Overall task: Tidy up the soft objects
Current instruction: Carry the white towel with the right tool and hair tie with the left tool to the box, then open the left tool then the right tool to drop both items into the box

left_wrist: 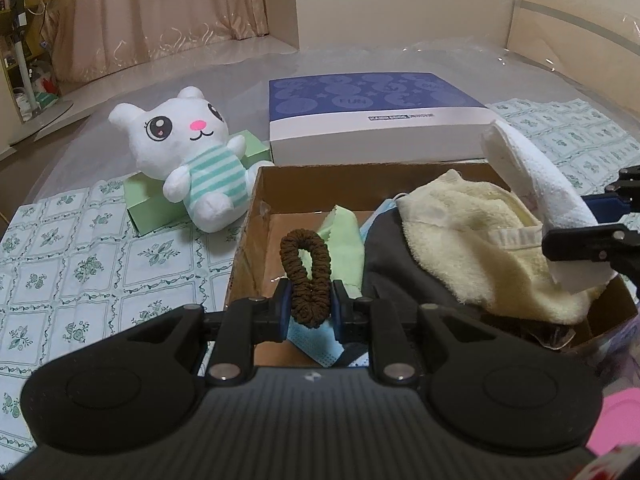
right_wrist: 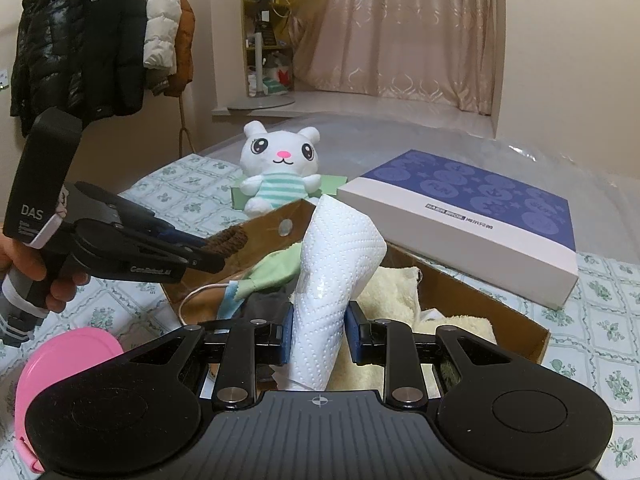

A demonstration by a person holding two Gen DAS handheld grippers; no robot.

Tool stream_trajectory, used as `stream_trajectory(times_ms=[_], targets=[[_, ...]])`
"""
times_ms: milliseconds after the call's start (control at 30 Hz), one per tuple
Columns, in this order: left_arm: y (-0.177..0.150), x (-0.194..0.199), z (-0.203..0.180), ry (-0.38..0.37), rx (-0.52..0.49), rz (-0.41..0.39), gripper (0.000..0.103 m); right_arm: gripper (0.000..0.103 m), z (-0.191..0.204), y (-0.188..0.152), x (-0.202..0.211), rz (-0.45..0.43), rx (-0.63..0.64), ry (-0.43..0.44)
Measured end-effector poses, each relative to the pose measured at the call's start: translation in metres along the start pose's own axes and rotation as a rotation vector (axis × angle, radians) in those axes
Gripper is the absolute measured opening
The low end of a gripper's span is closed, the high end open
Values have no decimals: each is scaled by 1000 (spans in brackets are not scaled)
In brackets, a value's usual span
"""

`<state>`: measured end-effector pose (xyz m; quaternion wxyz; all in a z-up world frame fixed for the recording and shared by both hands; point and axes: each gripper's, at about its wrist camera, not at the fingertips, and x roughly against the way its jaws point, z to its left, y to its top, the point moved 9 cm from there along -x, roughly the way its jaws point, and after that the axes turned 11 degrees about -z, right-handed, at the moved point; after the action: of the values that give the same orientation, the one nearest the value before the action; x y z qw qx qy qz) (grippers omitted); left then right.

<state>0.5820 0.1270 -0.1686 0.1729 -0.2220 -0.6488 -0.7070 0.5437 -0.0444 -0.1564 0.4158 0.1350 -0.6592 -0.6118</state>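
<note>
My left gripper (left_wrist: 310,307) is shut on a brown hair scrunchie (left_wrist: 306,270) and holds it over the near left part of an open cardboard box (left_wrist: 244,248). My right gripper (right_wrist: 318,330) is shut on a white paper towel (right_wrist: 336,276) above the box's right side; that towel also shows in the left wrist view (left_wrist: 536,184). In the box lie a yellow towel (left_wrist: 472,240), a green cloth (left_wrist: 345,240), a dark garment (left_wrist: 392,264) and a blue face mask (left_wrist: 316,344). A white plush cat (left_wrist: 188,152) sits left of the box.
A green box (left_wrist: 148,204) is under the plush. A flat blue and white box (left_wrist: 372,120) lies behind the cardboard box. A pink lid (right_wrist: 68,356) sits at the near left. The table has a floral cloth (left_wrist: 80,264) under clear plastic.
</note>
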Motion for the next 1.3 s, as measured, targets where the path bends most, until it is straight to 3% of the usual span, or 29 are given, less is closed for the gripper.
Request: stream_trajectory(times_ms=[167, 633, 700, 767, 833, 1033, 1100, 1167, 1300], targets=[[-3, -5, 4, -2, 26, 18, 35, 27, 2, 0, -2, -3, 1, 4], [-15, 1, 13, -7, 49, 34, 36, 28, 0, -4, -11, 20, -12, 21], [-16, 3, 11, -15, 51, 35, 36, 33, 1, -5, -14, 28, -12, 19], [-17, 3, 10, -20, 50, 34, 36, 54, -1, -6, -17, 30, -22, -6], [-18, 4, 9, -25, 50, 34, 36, 60, -5, -6, -19, 24, -41, -28], [-19, 6, 8, -31, 49, 27, 36, 59, -14, -6, -18, 16, -111, -22], [-20, 6, 8, -30, 50, 27, 36, 51, -18, -8, -20, 23, -123, -37], [-20, 7, 8, -32, 49, 25, 36, 34, -21, -10, -21, 31, -133, -52], [-20, 7, 8, -33, 51, 26, 36, 30, -27, -18, -27, 63, -169, -78]])
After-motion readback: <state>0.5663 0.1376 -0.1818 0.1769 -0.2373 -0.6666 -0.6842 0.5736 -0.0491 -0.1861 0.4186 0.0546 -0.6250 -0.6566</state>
